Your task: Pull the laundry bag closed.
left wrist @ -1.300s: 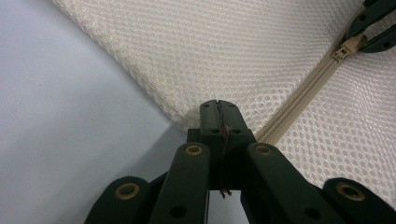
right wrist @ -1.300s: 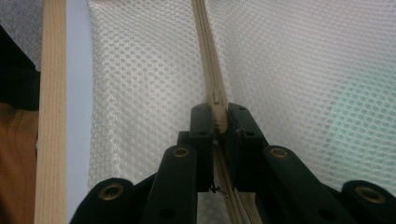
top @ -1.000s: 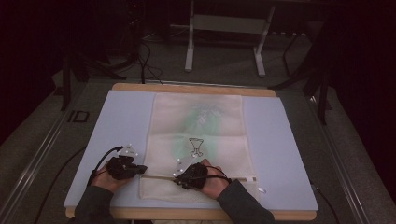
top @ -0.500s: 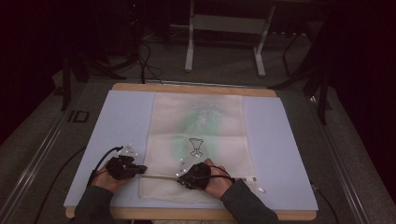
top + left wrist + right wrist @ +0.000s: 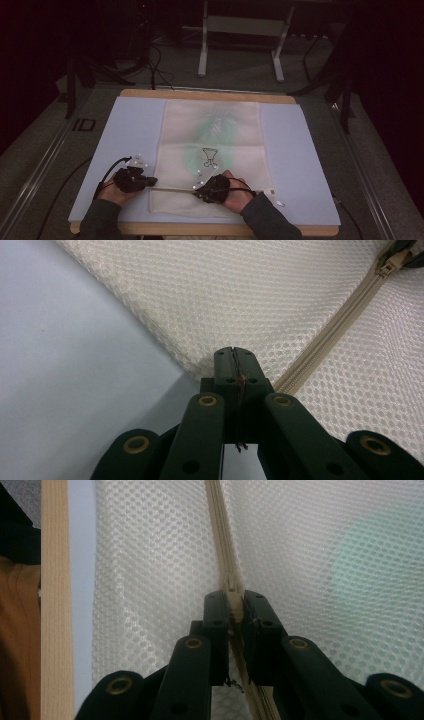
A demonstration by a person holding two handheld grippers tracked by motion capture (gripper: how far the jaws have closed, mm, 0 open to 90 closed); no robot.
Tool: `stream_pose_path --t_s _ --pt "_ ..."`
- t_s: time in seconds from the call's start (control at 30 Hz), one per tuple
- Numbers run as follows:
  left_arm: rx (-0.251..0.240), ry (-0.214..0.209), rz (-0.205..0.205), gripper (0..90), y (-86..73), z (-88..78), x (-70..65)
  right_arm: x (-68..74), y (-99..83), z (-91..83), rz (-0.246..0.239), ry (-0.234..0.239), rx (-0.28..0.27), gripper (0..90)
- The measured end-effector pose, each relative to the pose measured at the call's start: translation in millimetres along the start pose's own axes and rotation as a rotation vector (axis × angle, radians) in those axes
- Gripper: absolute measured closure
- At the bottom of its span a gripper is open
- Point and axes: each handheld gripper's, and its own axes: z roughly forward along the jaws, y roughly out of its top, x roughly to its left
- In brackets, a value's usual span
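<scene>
Mesh bag lies flat on the pale blue mat, its zipper running along the near end, close to the person's side of the table. Both grippers work that zipper, and the way they hold it looks like a zip being drawn: one end anchored, the other pulled.

The left gripper has its jaws fully closed on the bag's corner, right where the zipper tape ends; the mesh edge is pinched between the pads. That grip probably serves to keep the bag from sliding or bunching while the slider travels. The right gripper is closed on the slider, a small beige piece caught between its two black pads, with the tape running straight on past them. In the high view the right gripper sits about midway along the zipper, the left gripper at the bag's left corner, and a taut line of tape stretches between them.

The bag is a cream honeycomb mesh, fine, soft and half see-through: a green shape and a small dark print show through it. The tape is a denser woven beige band, slightly raised over the mesh. The mat is smooth and matte, laid over a wooden board whose light grain edges the far side. The jaws are hard black plastic with brass-ringed pivots.
</scene>
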Motion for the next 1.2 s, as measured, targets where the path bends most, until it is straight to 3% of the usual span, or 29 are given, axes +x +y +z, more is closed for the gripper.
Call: stream_pose_path --t_s 1.2 --pt "0.001 -0.002 0.001 90.0 0.0 0.0 0.4 -3.1 -21.0 -17.3 0.028 -0.015 0.02 82.0"
